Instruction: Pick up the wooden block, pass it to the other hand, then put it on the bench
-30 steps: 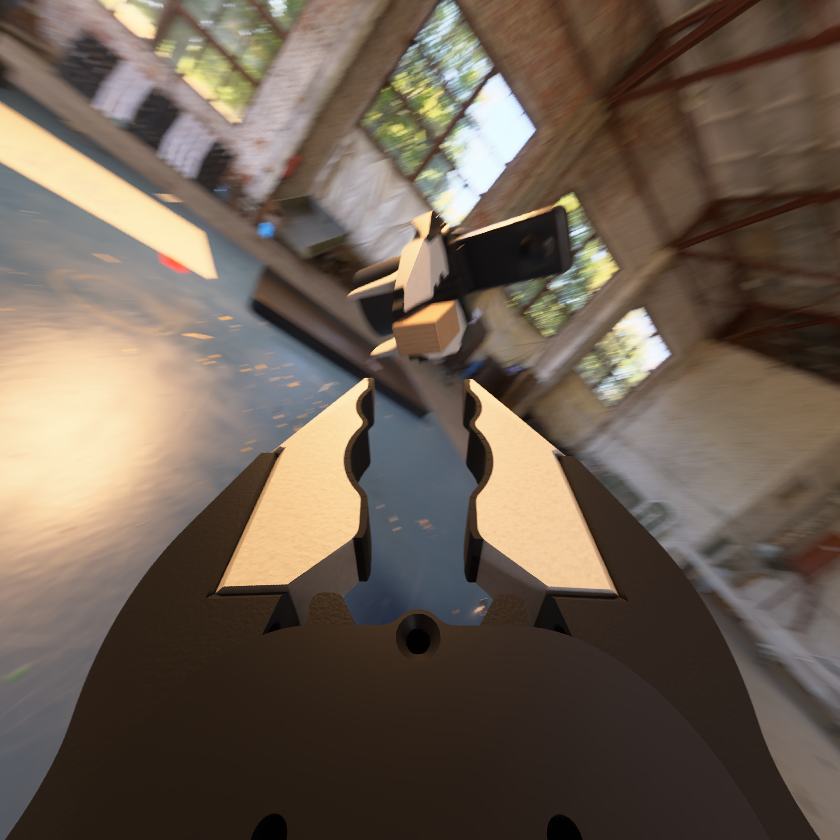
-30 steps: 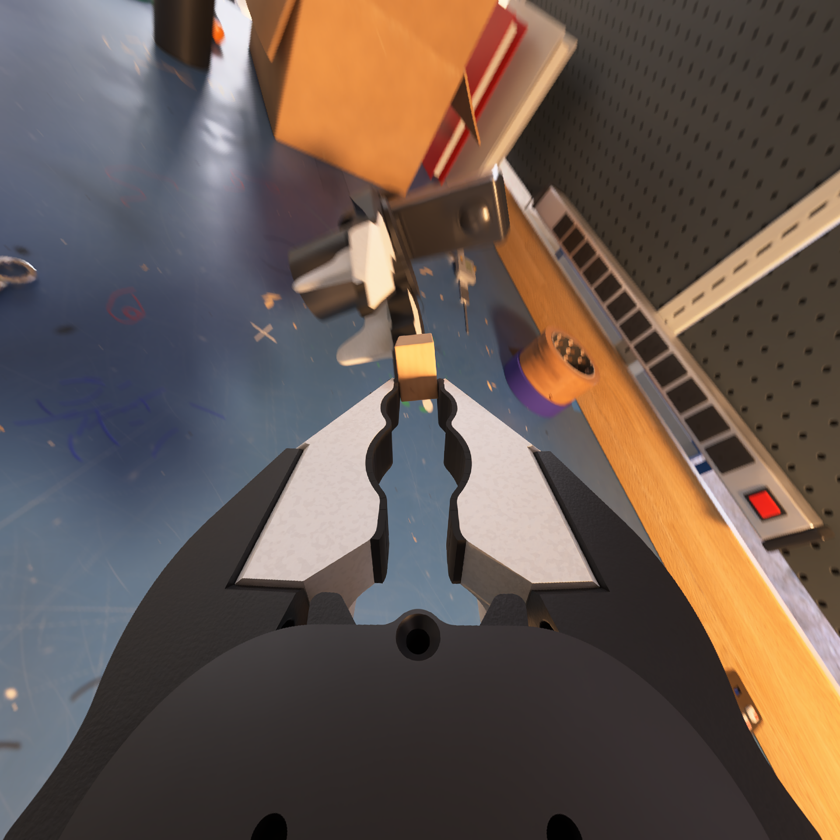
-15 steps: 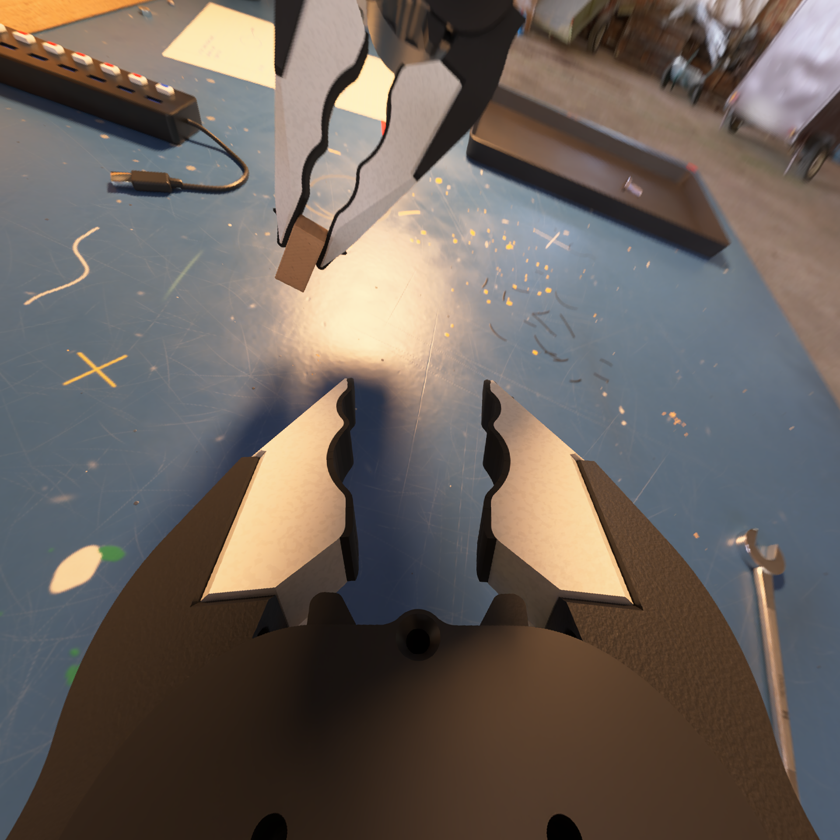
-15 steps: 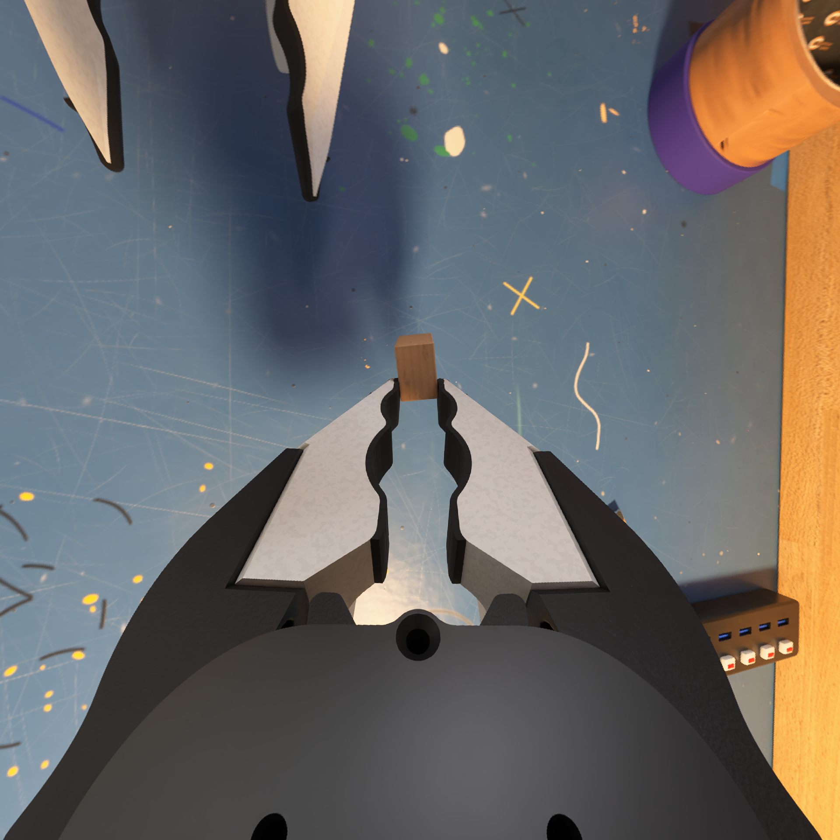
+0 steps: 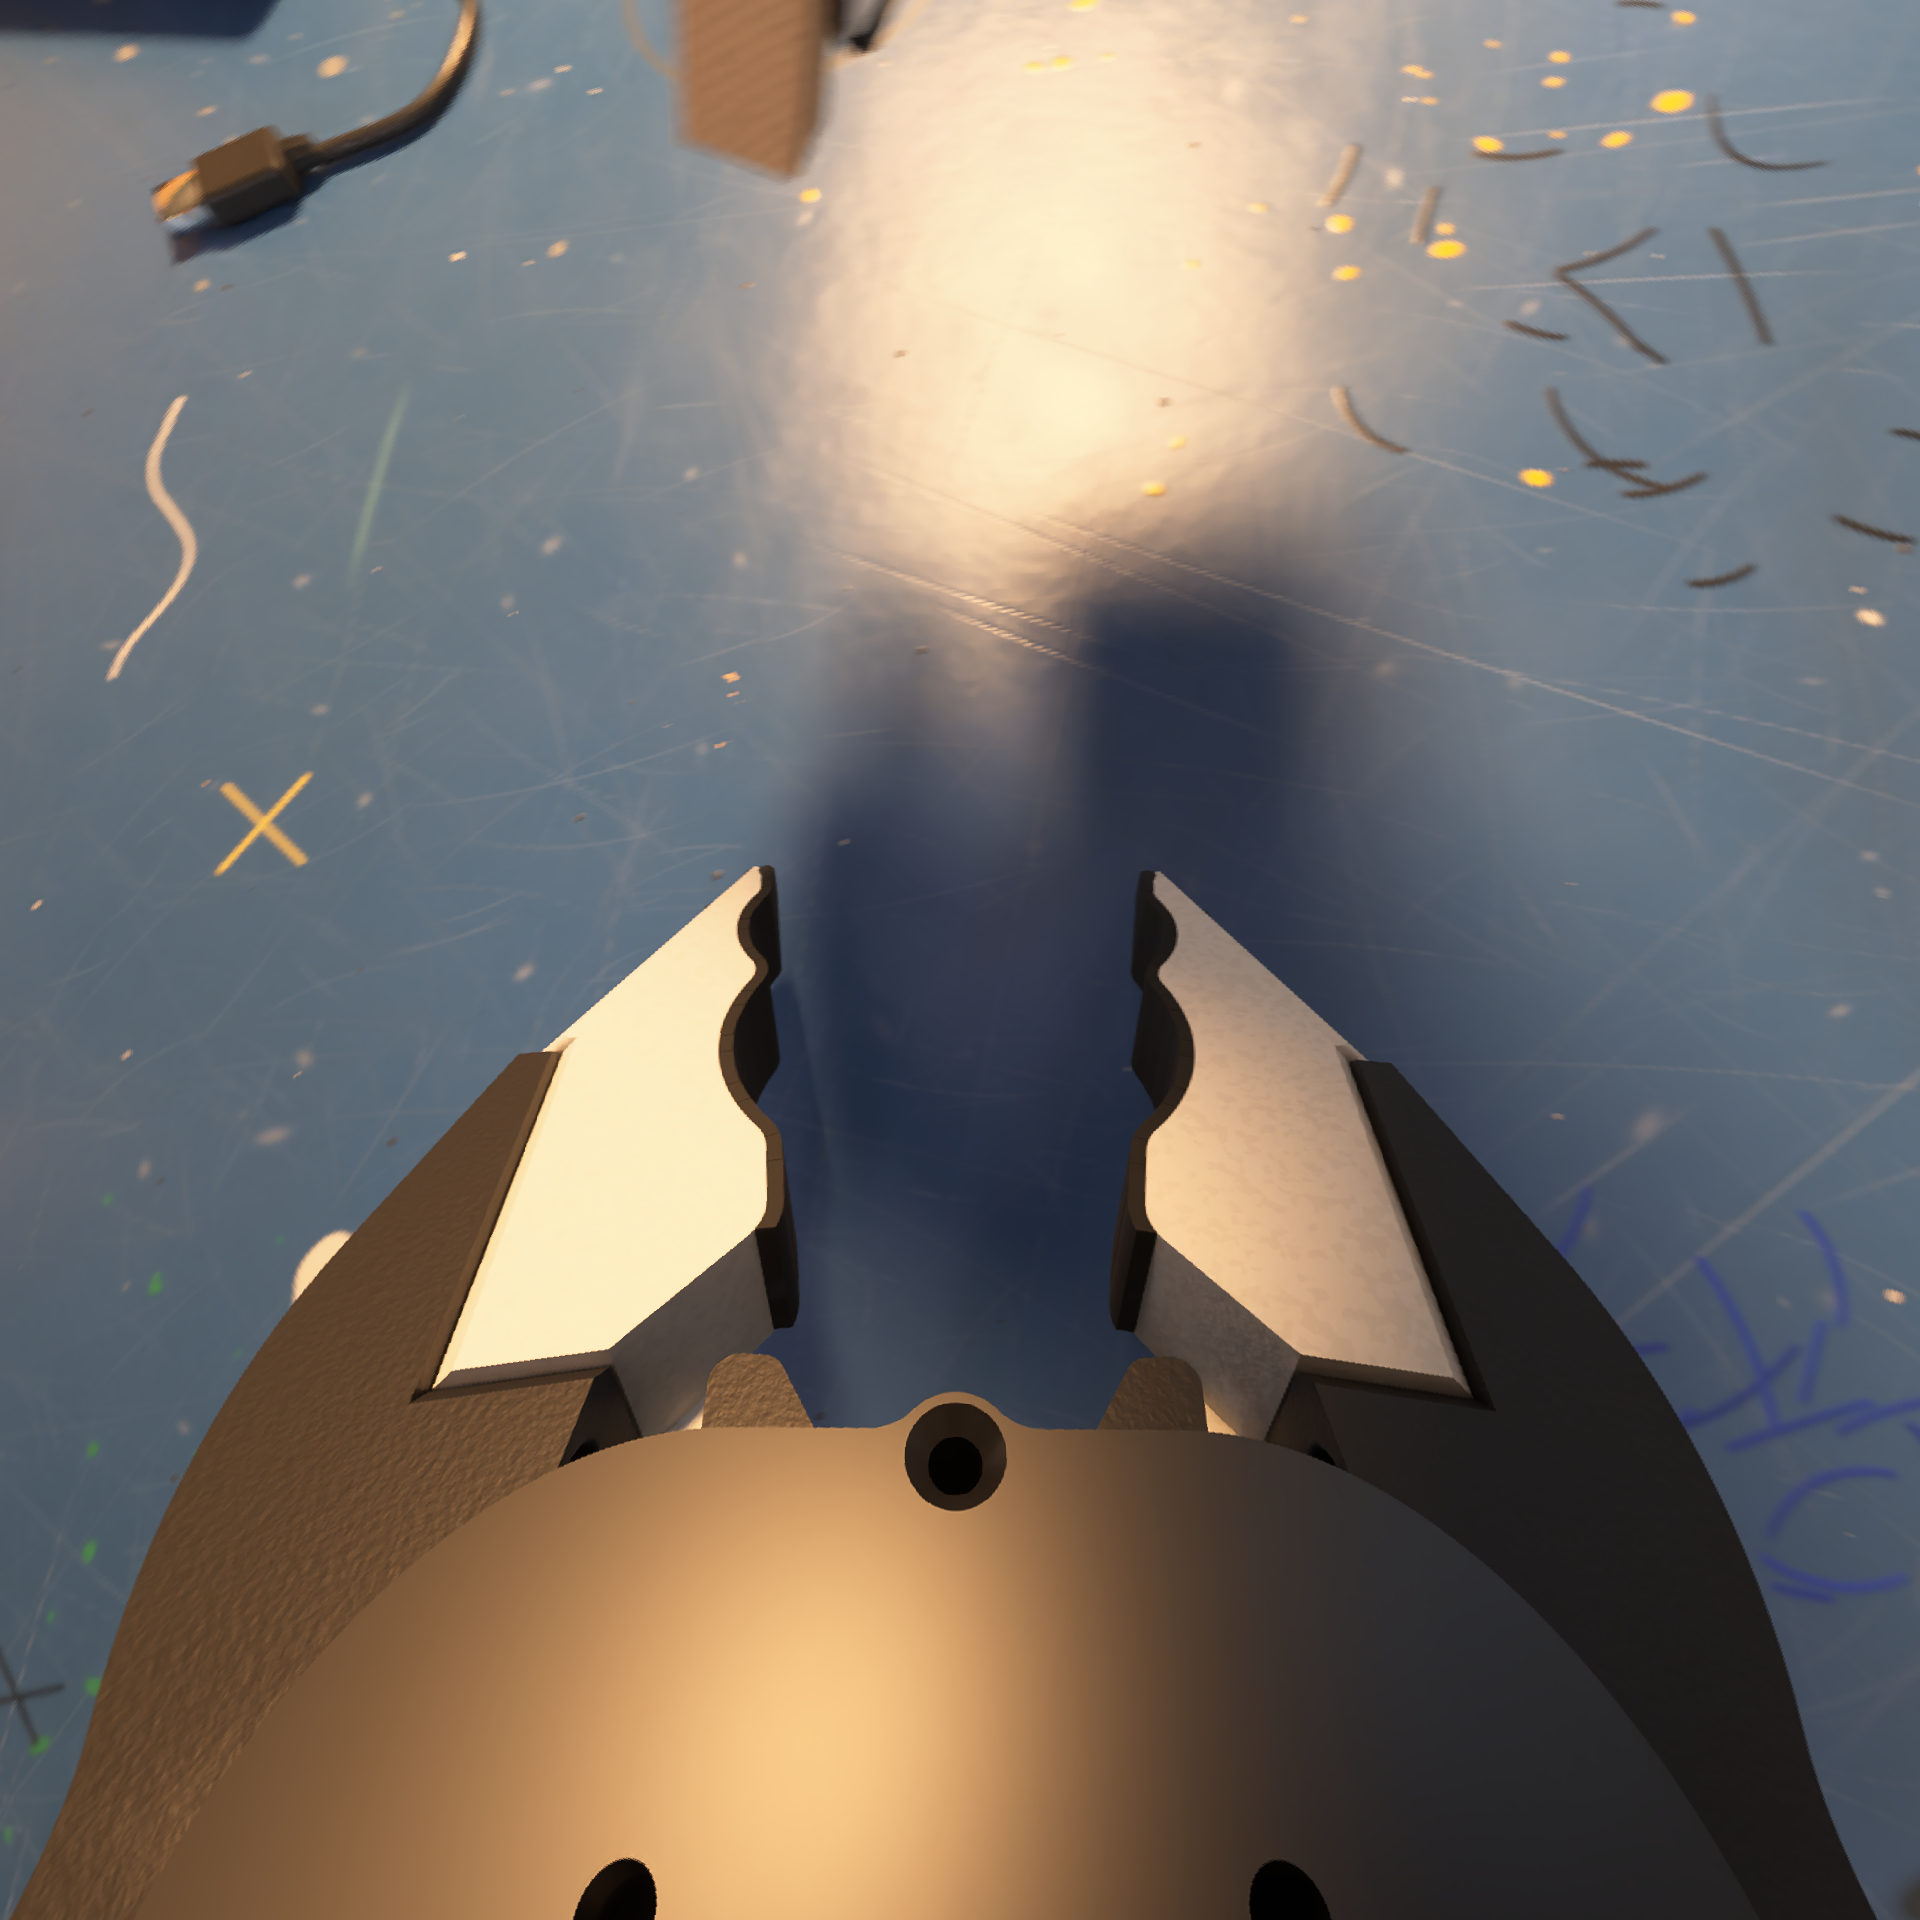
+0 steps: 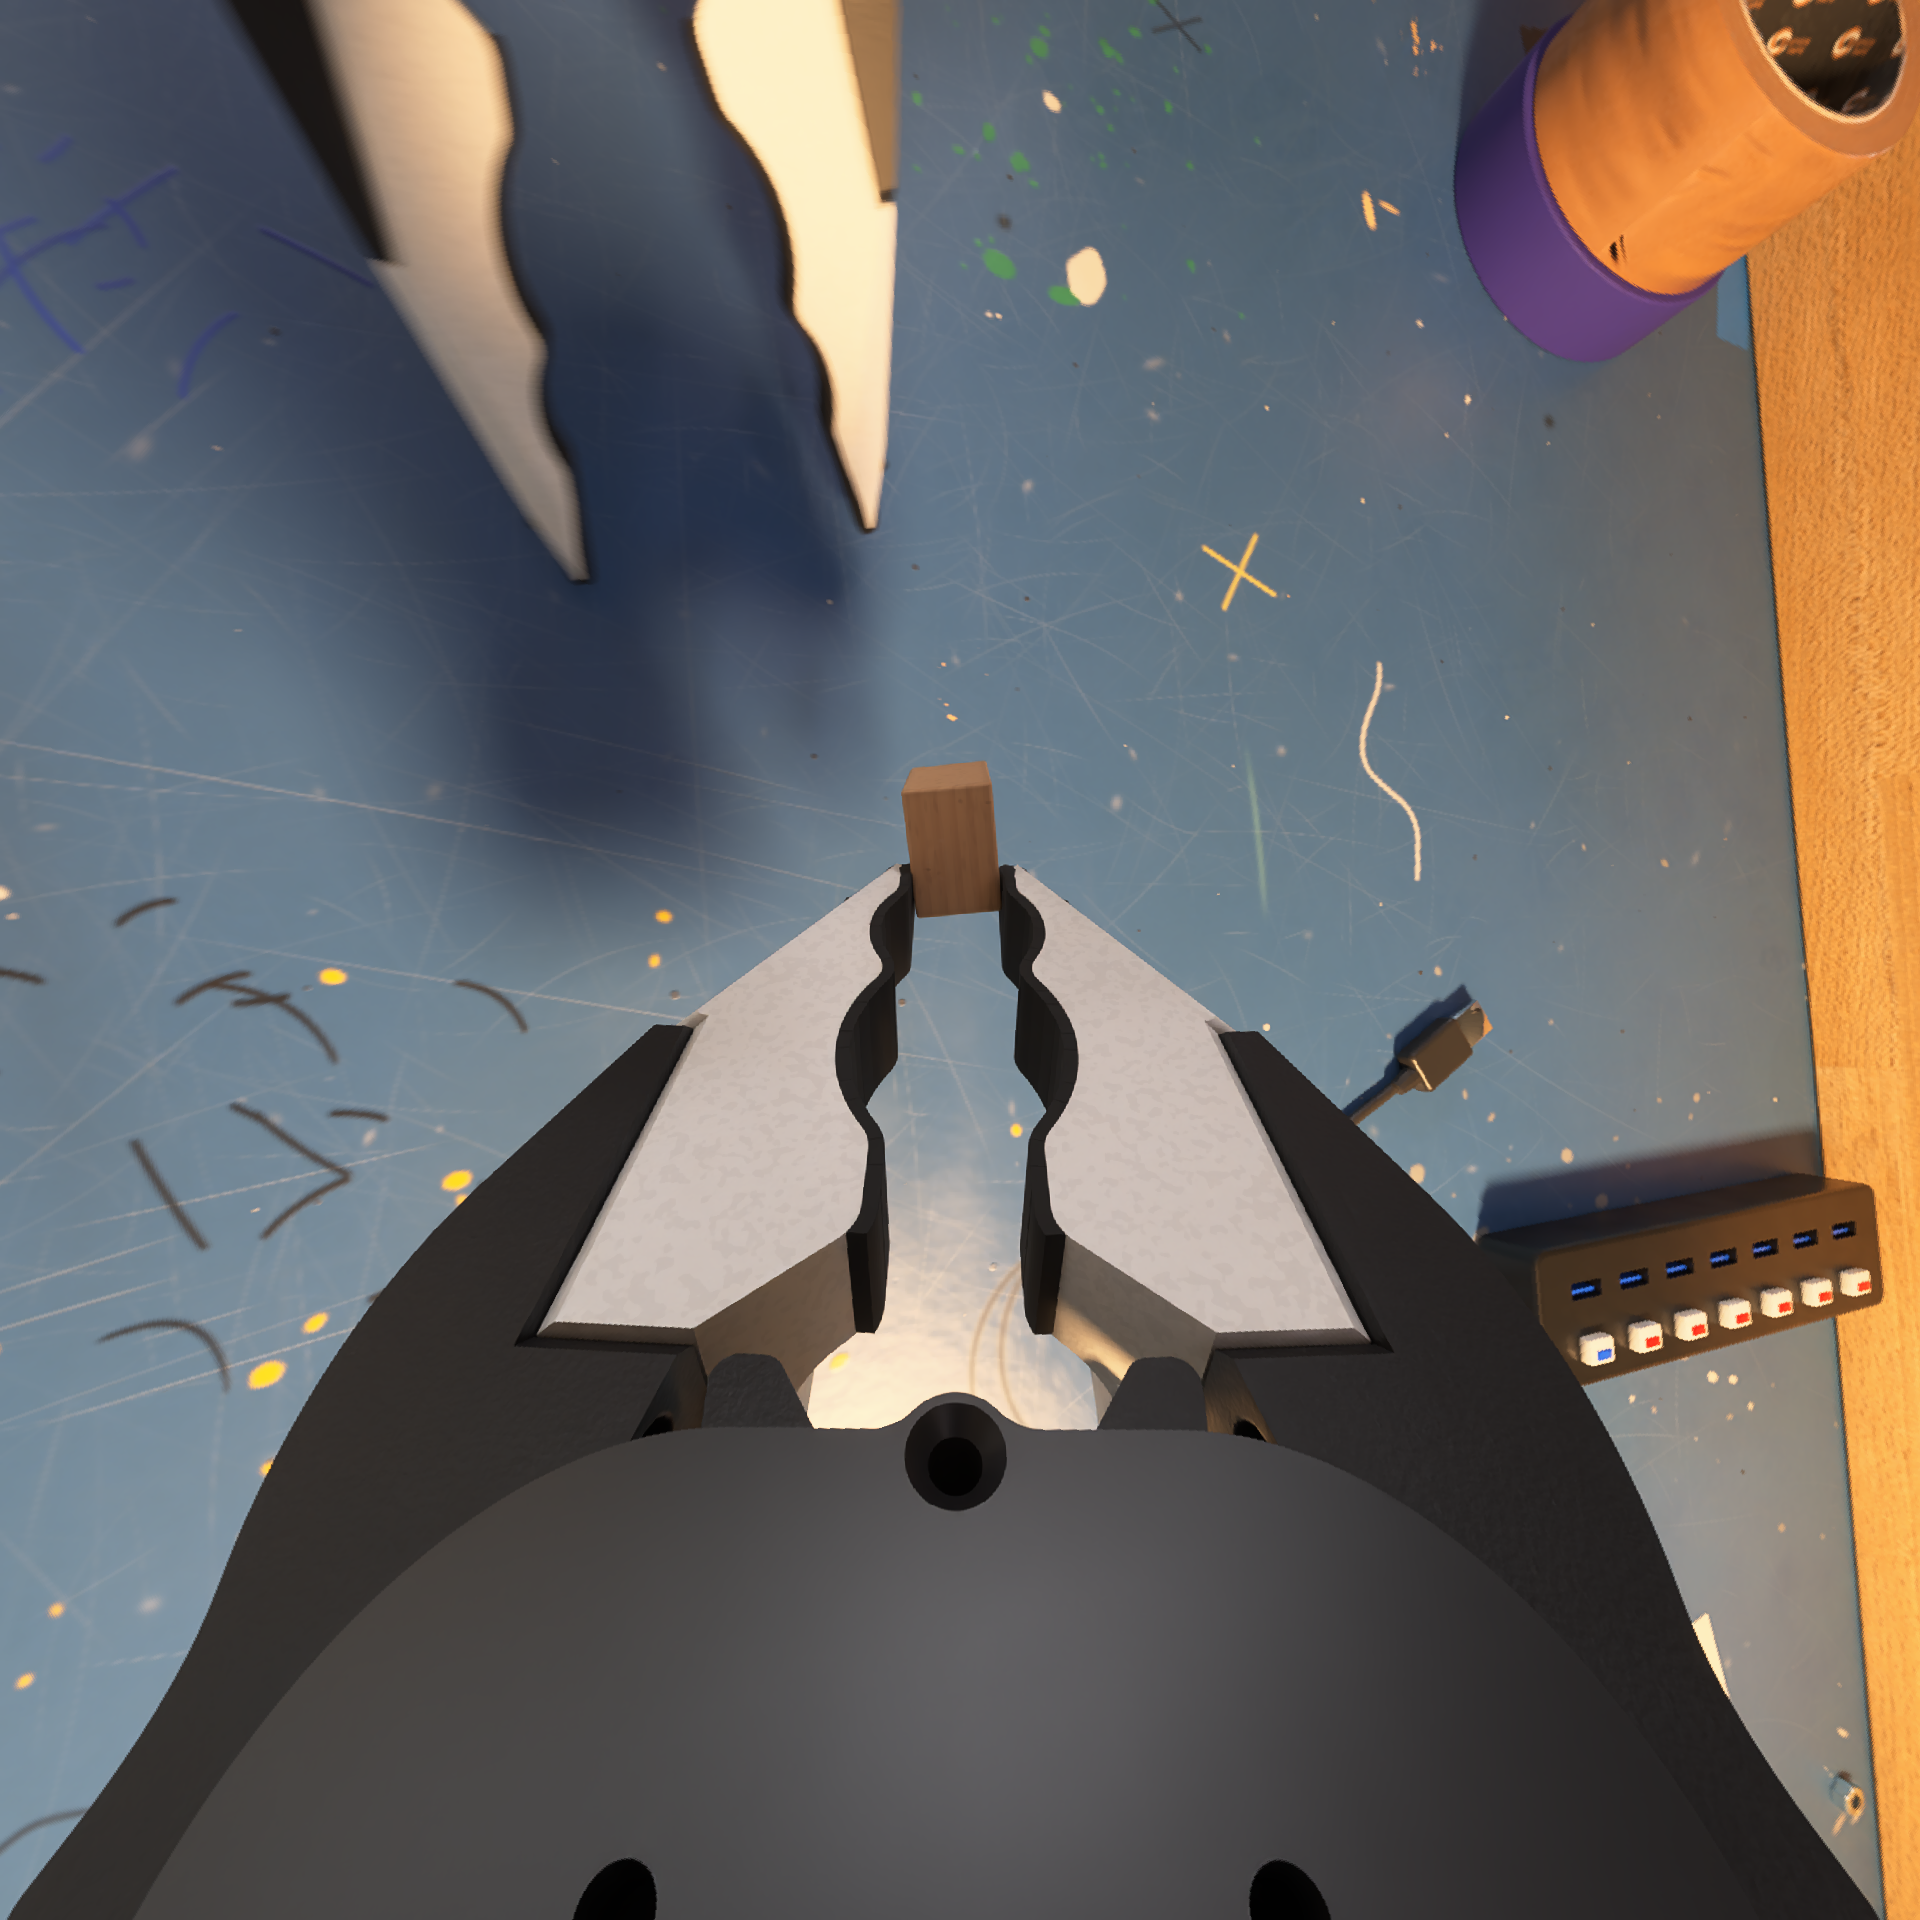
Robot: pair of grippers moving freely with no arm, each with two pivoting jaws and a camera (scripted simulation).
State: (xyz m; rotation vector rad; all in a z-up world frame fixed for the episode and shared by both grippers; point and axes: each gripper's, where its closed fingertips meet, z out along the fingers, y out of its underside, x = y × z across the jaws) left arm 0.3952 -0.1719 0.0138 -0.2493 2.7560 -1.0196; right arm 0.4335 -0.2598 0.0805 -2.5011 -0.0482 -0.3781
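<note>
Left tool now gapes wider; right tool still grips the wooden block.

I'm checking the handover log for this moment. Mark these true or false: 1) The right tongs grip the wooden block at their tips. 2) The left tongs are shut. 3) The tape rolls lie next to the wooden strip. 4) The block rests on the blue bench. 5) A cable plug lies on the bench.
1) True: the right tongs pinch the wooden block between their tips.
2) False: the left tongs are open, with nothing between them.
3) True: the tape rolls lie at the edge of the wooden strip.
4) False: the block is held above the blue bench.
5) True: a cable plug lies there.
</note>
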